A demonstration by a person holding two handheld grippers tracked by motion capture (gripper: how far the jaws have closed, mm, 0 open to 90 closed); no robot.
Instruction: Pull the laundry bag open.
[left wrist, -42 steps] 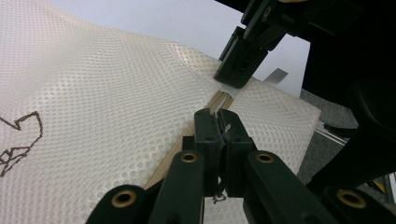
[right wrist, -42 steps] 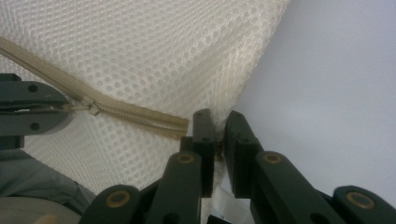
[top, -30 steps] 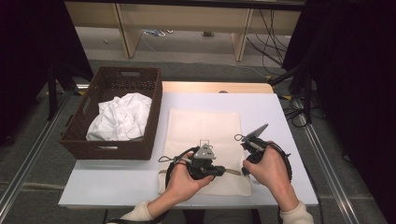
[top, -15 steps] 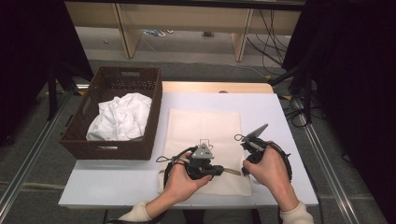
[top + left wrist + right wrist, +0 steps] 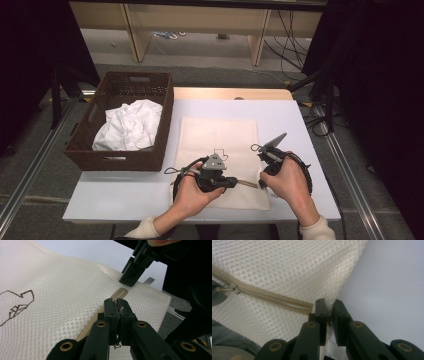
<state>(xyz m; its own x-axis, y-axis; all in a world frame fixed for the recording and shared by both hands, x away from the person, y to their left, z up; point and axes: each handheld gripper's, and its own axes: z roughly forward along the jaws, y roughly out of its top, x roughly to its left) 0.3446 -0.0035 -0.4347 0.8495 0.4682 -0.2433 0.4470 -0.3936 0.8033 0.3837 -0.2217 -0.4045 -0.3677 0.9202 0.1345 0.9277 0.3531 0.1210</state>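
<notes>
I'm working at the near edge of the table (image 5: 300,130), where a cream mesh laundry bag (image 5: 220,137) lies flat, its long axis running from near edge toward far edge. The zipper (image 5: 100,313) runs crosswise along the bag's near end, parallel to the table's near edge. That's the relation that counts: the zip line lies between my two grippers, so any pull goes sideways along it.

Left gripper (image 5: 117,304) sits on the zip line w/ jaws pressed together, pinching at the zipper; I judge it's on the pull tab, though the tab itself is hidden between the pads. Right gripper (image 5: 328,305) is at the bag's near right corner, jaws nearly together, nipping the mesh edge just past the zipper's end. The right one anchors, the left one is nearer the slider.

Next, prob. slide left hand away from right while right holds the corner taut.

A brown wicker basket (image 5: 150,160) w/ white cloth (image 5: 127,127) sits at the left edge, well apart. Floor beyond is grey, w/ cables (image 5: 295,30).
</notes>
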